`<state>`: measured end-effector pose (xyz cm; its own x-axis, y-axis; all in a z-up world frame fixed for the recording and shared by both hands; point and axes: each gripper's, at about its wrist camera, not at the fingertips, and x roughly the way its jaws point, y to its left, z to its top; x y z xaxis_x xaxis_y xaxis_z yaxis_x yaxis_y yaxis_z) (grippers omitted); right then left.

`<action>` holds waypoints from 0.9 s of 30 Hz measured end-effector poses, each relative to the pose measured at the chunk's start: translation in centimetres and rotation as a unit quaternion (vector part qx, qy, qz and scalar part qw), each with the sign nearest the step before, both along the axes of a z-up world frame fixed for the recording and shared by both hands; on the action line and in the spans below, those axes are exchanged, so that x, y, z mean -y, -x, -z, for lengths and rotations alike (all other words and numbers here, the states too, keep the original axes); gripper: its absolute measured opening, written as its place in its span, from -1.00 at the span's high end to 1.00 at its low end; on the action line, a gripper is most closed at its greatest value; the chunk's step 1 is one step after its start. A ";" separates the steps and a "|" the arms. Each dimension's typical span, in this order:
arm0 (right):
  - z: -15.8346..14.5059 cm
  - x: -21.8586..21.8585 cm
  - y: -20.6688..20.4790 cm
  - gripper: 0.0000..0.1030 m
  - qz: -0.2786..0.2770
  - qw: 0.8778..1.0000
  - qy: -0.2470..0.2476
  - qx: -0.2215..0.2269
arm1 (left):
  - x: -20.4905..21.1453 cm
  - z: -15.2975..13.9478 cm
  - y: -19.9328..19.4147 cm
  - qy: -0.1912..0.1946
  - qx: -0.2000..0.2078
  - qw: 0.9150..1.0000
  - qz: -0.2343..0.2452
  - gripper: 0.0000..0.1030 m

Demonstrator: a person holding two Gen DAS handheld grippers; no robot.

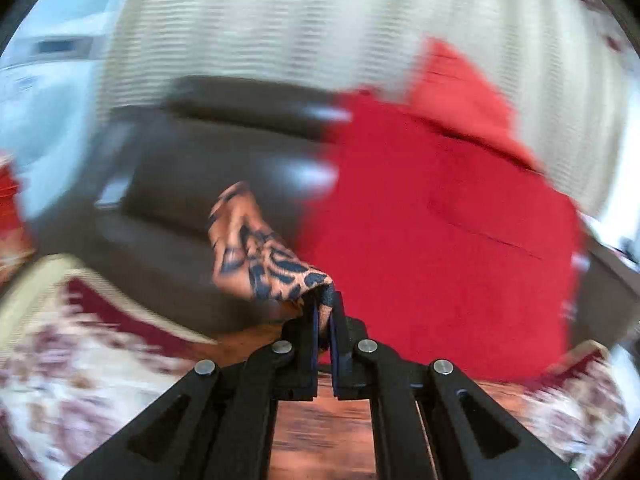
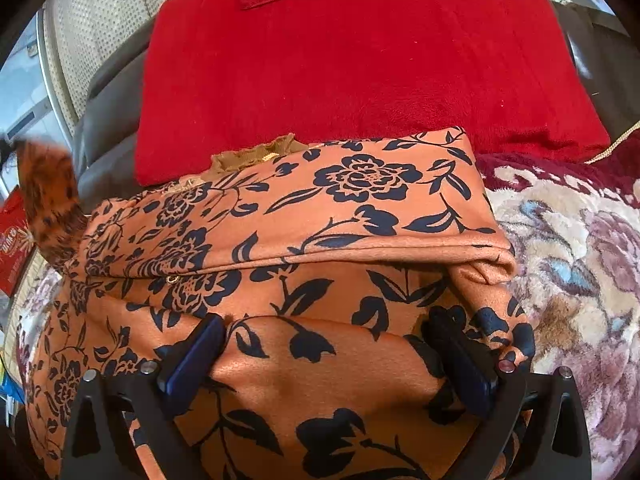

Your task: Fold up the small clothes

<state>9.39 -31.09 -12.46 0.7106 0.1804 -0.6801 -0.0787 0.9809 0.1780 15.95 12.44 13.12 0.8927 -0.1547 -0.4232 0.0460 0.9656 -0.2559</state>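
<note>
The orange garment (image 2: pixel 352 208) with dark blue flowers lies partly folded on a blanket, its top edge turned over. My right gripper (image 2: pixel 332 360) stands open, its fingers (image 2: pixel 196 360) spread wide and resting on the cloth near the front. A blurred corner of the same cloth (image 2: pixel 48 200) is raised at the left. In the left wrist view, which is blurred, my left gripper (image 1: pixel 325 304) is shut on that corner of the orange garment (image 1: pixel 256 248), which trails up and to the left from the pads.
A red plush cushion (image 2: pixel 340 60) lies just behind the garment, also seen as the red cushion (image 1: pixel 440 220). A dark leather sofa (image 1: pixel 192 168) is beyond. The flowered cream and maroon blanket (image 2: pixel 580 260) spreads to the right. A red packet (image 2: pixel 12 240) sits at the far left.
</note>
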 end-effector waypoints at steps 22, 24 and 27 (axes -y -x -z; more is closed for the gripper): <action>-5.4 9.2 -3.1 -1.00 0.055 0.952 -0.300 -0.039 | 0.1 16.0 1.4 -0.011 -0.211 0.976 -0.049 -0.59; -3.5 8.9 -5.6 -0.99 0.065 0.950 -0.287 -0.103 | -1.2 17.2 0.9 0.009 -0.225 0.973 -0.050 -0.59; -1.7 7.7 -7.0 0.14 0.071 0.965 -0.206 -0.144 | -1.9 20.8 -0.6 -0.013 -0.286 0.957 -0.045 0.06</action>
<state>16.39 -38.83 -10.73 0.5397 0.3929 -0.7446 0.1619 0.8195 0.5498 16.56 14.29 -7.70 0.5225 -0.0716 -0.8496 -0.1784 0.9652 -0.1910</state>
